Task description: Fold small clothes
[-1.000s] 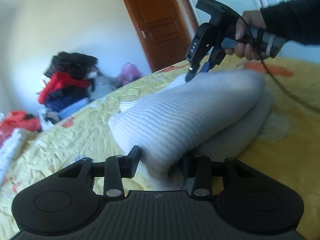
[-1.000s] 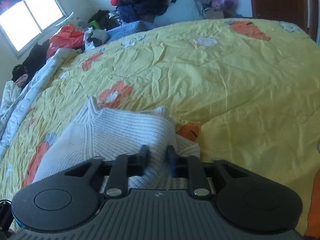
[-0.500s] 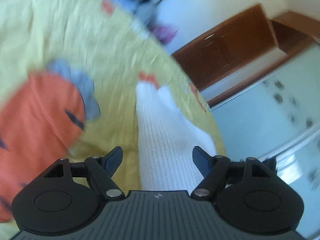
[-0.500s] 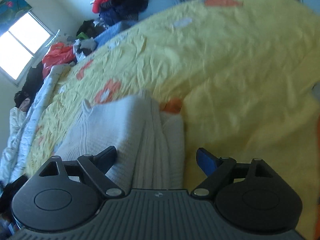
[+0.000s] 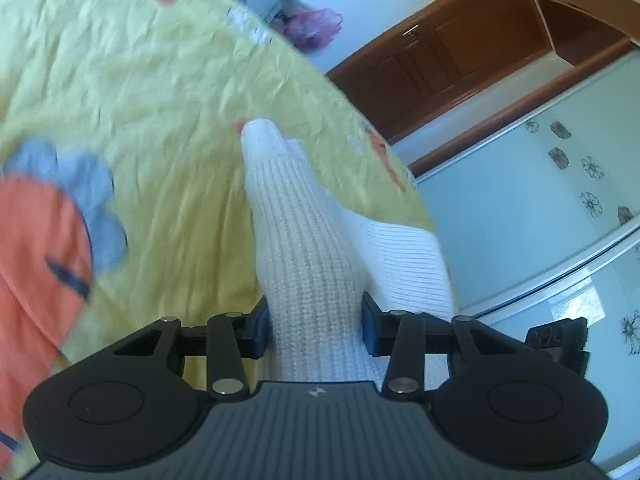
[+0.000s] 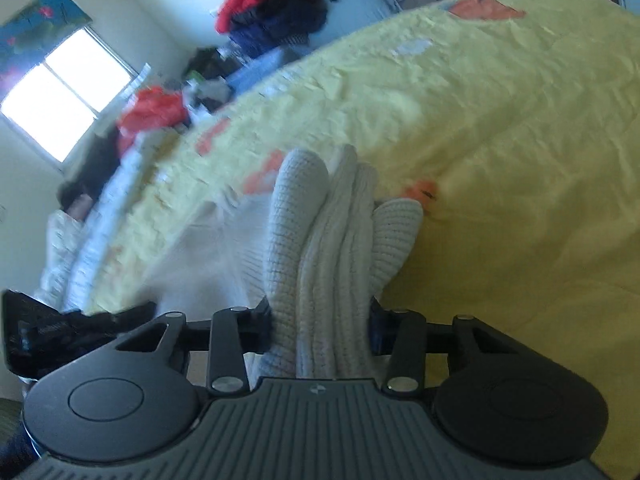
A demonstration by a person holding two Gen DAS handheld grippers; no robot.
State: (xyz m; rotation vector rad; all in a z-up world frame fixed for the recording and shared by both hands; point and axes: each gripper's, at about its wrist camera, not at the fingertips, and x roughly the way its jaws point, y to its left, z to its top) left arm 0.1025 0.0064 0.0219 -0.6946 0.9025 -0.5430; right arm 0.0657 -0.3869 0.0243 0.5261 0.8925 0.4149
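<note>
You're working on the big bed with the crinkled yellow flower-print bedspread [image 6: 500, 128], and the cream-white ribbed knit garment [image 6: 320, 240] lies on it in thick bundled layers, one end in each of your grips. Your left gripper [image 5: 316, 330] has just been closing and now clamps a fat roll of the knit between its blue pads; your right gripper [image 6: 320, 326] has just closed too and is pinched on several stacked folds.

To do this fold well, I'd say keep both clamps firm, since a knit this bulky looks springy and may want to push out. Lift both ends together and level, carry them over as one, and lay the edges square before you let go. Watch the loose flap to the right of the left gripper; it could drag.

As for containers, none is in view. Only the loose pile of red and dark clothes [image 6: 276, 4] beyond the bed, sitting in no basket that I can make out.
</note>
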